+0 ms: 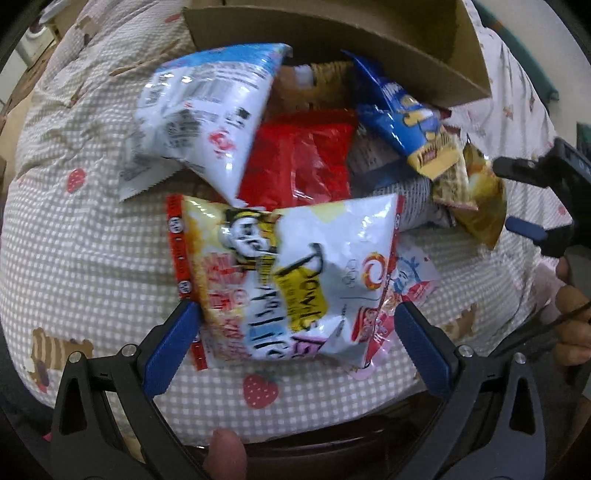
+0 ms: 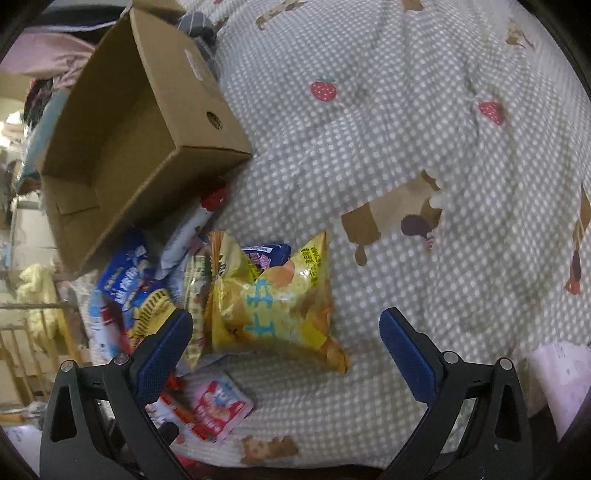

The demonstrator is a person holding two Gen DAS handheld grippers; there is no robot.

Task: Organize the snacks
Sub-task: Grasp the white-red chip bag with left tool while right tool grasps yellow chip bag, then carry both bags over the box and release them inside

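A pile of snack bags lies on a checked bedspread in front of a tipped cardboard box. In the left wrist view my left gripper is open, its blue fingers either side of a white and yellow chip bag. Behind it lie a white and blue bag, a red bag and a blue bag. My right gripper is open, just in front of a yellow bag. The right gripper also shows at the right edge of the left wrist view.
The box is empty inside and rests on its side over the pile. A small pink and red packet lies near my right gripper's left finger. The bedspread stretches right. Clutter and a rail stand beyond the bed's left edge.
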